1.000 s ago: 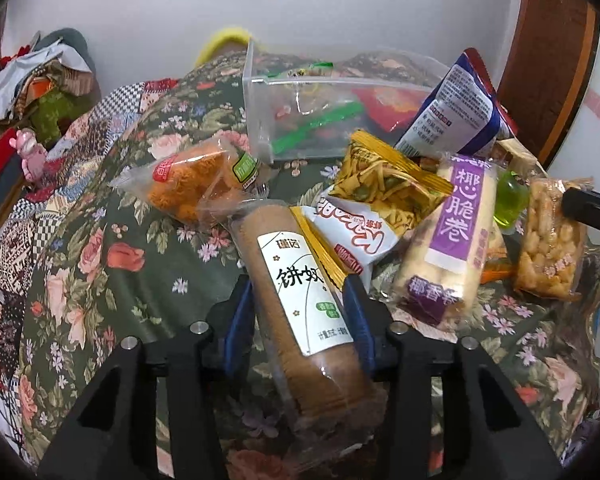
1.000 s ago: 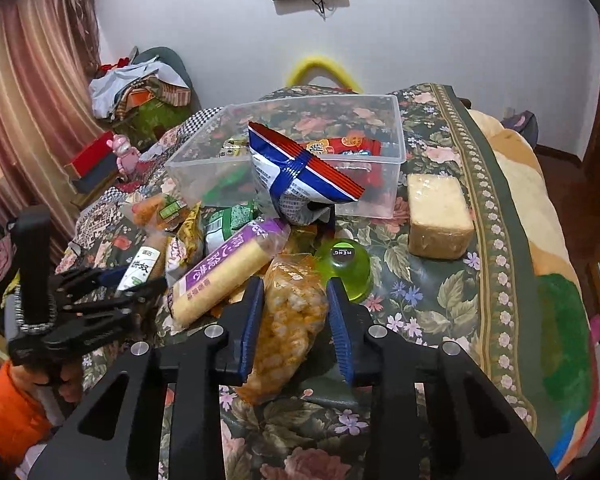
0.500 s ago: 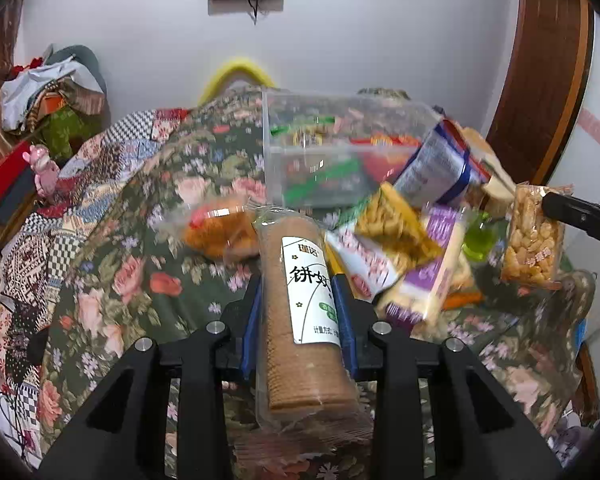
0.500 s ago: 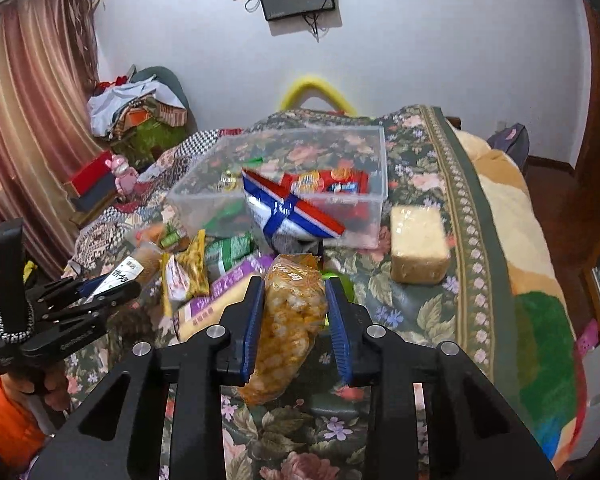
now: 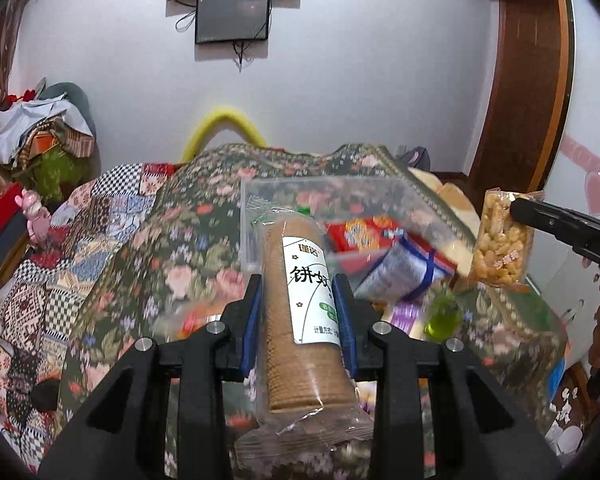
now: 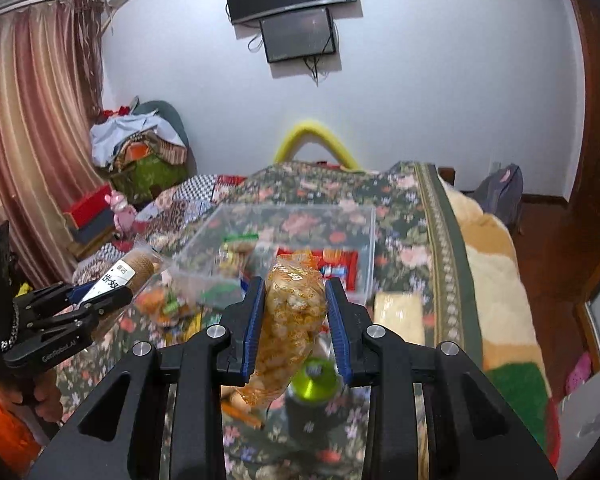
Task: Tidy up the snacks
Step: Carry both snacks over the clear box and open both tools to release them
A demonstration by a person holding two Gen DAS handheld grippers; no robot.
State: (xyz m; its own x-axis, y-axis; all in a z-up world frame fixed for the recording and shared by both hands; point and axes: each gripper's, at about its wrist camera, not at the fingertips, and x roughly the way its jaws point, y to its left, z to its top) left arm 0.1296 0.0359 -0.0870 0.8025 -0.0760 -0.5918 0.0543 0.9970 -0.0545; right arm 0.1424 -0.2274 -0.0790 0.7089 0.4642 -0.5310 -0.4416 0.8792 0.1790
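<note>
My left gripper [image 5: 299, 292] is shut on a long brown biscuit roll [image 5: 300, 320] with a white label, held in the air before the clear plastic bin [image 5: 259, 196]. My right gripper [image 6: 295, 296] is shut on a clear bag of yellow puffed snacks [image 6: 291, 320], also lifted. That bag [image 5: 500, 244] and the right gripper show at the right of the left wrist view. The left gripper with the roll [image 6: 127, 272] shows at the left of the right wrist view. The bin [image 6: 364, 216] holds a red packet [image 6: 336, 264] and other snacks.
Loose snacks lie on the floral bedspread [image 5: 131, 264]: a blue-striped bag [image 5: 400, 276], a green jelly cup [image 6: 314, 376], a pale wrapped block [image 6: 398, 316], an orange packet [image 6: 159, 304]. Clothes pile [image 6: 139, 140] and curtain [image 6: 31, 128] are at the left.
Both grippers have risen from the bed with their snacks, the biscuit roll and the puffed snack bag, and now sit higher and nearer the bin. The views now tilt up.
</note>
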